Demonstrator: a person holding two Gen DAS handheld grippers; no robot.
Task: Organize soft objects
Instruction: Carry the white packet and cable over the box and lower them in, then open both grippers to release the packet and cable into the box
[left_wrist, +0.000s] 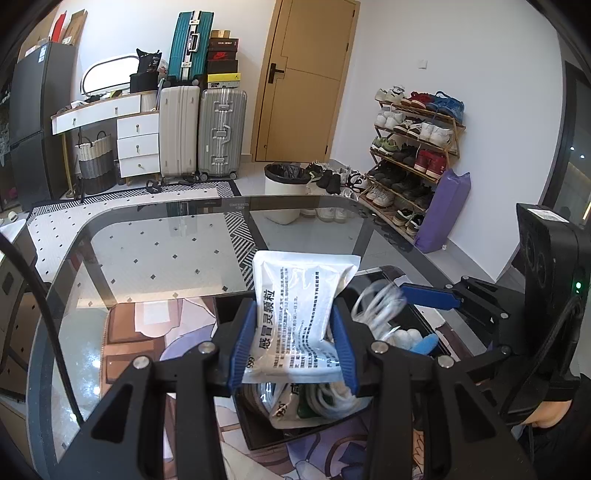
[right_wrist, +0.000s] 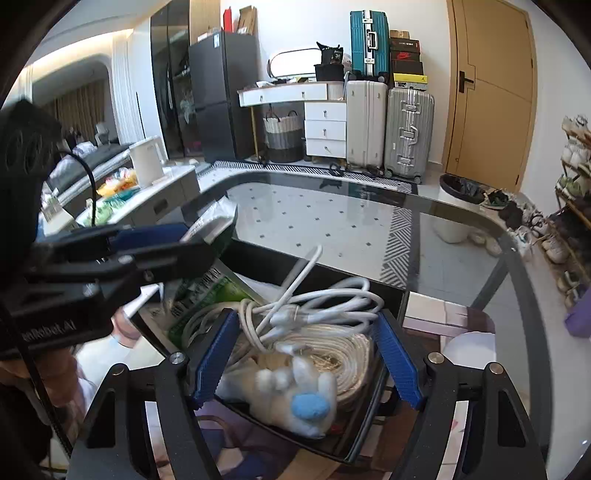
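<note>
Above one black tray on the glass worktop, the left gripper jaws grip one white sachet; the right gripper jaws stand apart and empty over one cable bundle and one plush toy.

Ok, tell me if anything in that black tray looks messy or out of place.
The white cable is a loose tangle, one end sticking up above the black tray instead of lying coiled. The white sachet isn't down yet: the left gripper holds it, pinched and buckled, over the tray.
</note>
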